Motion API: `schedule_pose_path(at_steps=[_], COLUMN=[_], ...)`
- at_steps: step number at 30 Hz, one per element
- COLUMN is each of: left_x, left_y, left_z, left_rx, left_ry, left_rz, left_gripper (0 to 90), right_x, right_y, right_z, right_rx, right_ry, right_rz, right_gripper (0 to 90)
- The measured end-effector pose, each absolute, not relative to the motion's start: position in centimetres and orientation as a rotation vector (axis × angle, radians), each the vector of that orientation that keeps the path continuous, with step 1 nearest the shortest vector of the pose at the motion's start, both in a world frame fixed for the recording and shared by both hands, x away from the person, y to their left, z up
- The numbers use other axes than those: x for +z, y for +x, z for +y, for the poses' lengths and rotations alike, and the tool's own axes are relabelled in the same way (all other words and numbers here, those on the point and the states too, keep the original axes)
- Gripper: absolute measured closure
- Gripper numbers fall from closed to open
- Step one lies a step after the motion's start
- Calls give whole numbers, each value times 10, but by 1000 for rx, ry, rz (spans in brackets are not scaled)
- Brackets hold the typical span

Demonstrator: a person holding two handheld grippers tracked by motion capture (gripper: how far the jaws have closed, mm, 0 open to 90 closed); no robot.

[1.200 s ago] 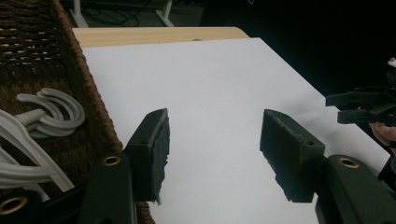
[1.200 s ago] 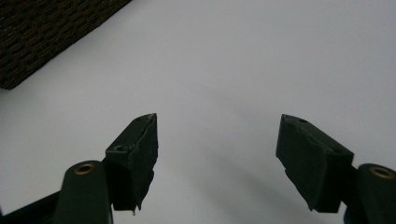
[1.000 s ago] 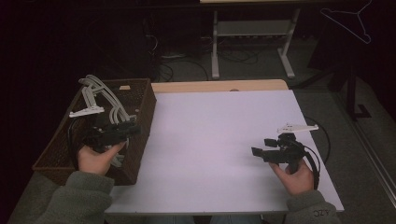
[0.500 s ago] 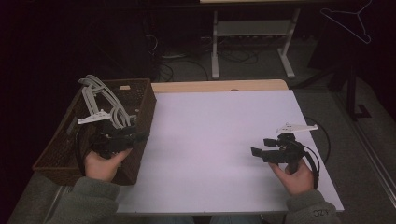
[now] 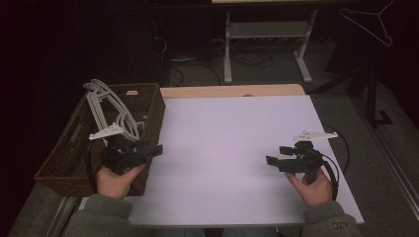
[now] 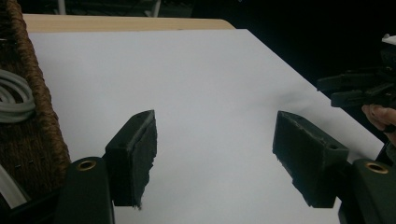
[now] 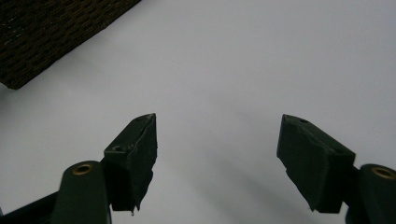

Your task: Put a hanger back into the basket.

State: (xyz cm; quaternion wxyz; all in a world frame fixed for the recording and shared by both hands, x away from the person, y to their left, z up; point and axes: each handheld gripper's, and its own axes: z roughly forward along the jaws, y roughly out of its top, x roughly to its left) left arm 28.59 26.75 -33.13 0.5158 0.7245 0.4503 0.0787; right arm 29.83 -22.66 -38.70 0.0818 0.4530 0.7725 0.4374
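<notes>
The person sat at a white table (image 5: 232, 148) with a gripper in each hand. The left gripper (image 5: 148, 150) hung over the near right edge of a brown wicker basket (image 5: 59, 163) at the table's left side, its jaws spread wide with nothing between them; they had just been opening further. In the left gripper view the jaws framed only bare tabletop, with the basket's woven rim and a loop of a hanger at the left edge.

The hangers (image 5: 111, 108), a bundle of pale grey ones, lay in the basket, leaning up against its far end, just beyond the left gripper and not touched by it.

The right gripper (image 5: 276, 162) rested low over the table's right part, well apart from the basket, also released and empty, its jaws pointing toward the middle of the table.

It looked to me like the start of a pick: the left hand was lining up to take a hanger out of the basket. The next move would call for turning that gripper back toward the bundle, lowering the open jaws around a single hanger's arm or hook, and closing without dragging its neighbours along, since they looked nested together.
</notes>
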Motion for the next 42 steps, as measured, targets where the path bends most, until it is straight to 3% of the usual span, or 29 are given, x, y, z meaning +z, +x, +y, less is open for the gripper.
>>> schedule_pose_path(at_steps=[42], left_x=[-357], left_y=[261], left_z=[240], left_rx=[254], left_ry=[1802], left_rz=[1006], left_gripper=[258], right_x=[-385], right_y=[293], right_z=[-227], right_rx=[1308], right_ry=[1333], right_rz=[2288], right_gripper=[271])
